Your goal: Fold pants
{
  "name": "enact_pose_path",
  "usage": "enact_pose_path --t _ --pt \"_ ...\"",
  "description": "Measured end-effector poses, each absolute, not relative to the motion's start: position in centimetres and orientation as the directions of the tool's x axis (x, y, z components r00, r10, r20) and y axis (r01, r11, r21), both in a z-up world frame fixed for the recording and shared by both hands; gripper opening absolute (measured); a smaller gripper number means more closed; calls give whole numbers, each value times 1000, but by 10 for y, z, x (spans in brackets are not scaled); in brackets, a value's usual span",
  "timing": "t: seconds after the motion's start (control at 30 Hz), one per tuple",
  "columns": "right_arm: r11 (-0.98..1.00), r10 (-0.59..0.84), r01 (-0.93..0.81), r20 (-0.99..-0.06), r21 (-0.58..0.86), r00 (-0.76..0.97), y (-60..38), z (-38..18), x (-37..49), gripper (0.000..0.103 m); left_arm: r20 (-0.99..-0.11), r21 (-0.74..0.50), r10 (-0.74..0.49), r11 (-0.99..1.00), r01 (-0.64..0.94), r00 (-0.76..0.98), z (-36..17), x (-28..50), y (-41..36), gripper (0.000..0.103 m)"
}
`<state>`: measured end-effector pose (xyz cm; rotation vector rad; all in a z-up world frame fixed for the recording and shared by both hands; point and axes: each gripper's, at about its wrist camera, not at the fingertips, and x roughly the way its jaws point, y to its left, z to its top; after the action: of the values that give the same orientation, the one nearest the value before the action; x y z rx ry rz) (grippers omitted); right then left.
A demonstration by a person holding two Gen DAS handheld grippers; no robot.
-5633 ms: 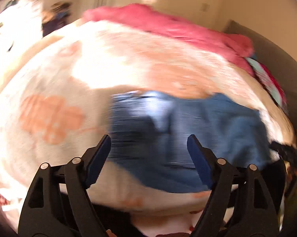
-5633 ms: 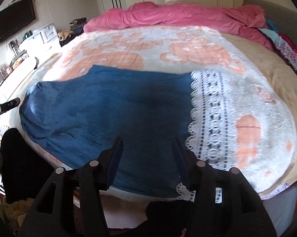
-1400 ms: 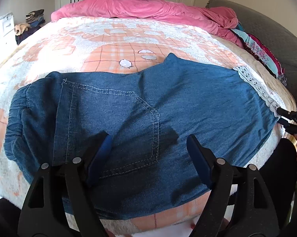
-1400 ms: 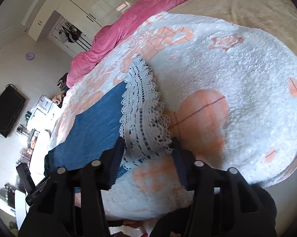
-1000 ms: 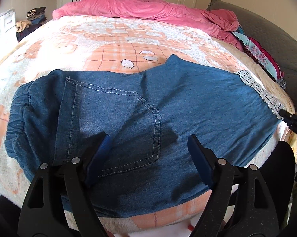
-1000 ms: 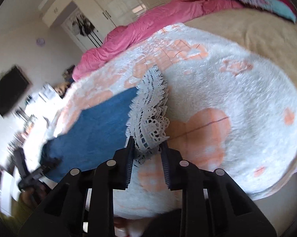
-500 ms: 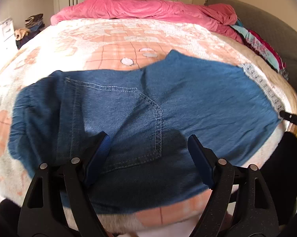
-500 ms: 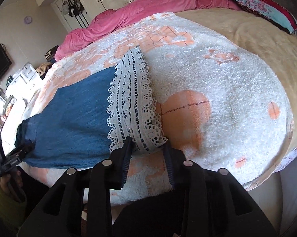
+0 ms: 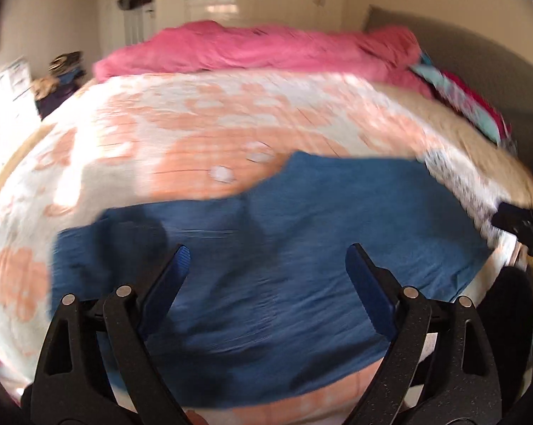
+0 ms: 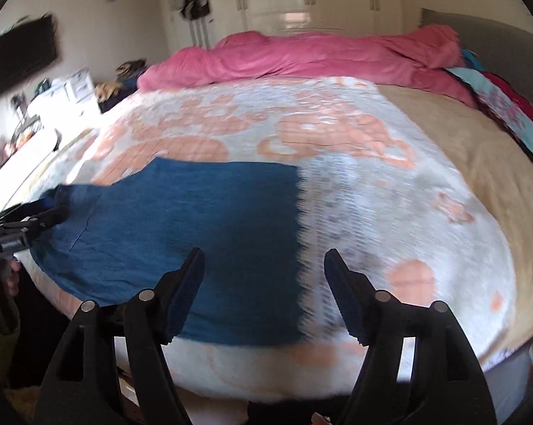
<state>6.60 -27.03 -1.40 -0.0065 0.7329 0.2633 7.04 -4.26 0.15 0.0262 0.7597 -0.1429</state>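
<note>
Bedroom walls are pale, with a dark television on the far left and white wardrobe doors along the far wall. One bed fills both views under a white blanket with orange patches; one pink duvet is bunched at its far edge. One pair of blue denim pants lies flat across the near part of the bed, waist to the left, with white lace trim at the right end. The left gripper hangs over the waist end, fingers spread wide, gripping nothing. The right gripper hangs above the lace end; its fingers have just been opening, with nothing between them.
</note>
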Motion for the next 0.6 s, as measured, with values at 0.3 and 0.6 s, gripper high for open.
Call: enact_pose_path --t 0.3,0.6 --pt "975 156 -223 -750 11 643 -237 -54 119 74 -763 -17 -87 993 113 641 -48 100 -46 87" --pt "977 197 -195 -718 87 668 -267 -61 108 71 -740 -26 -65 997 67 670 -50 93 -19 87"
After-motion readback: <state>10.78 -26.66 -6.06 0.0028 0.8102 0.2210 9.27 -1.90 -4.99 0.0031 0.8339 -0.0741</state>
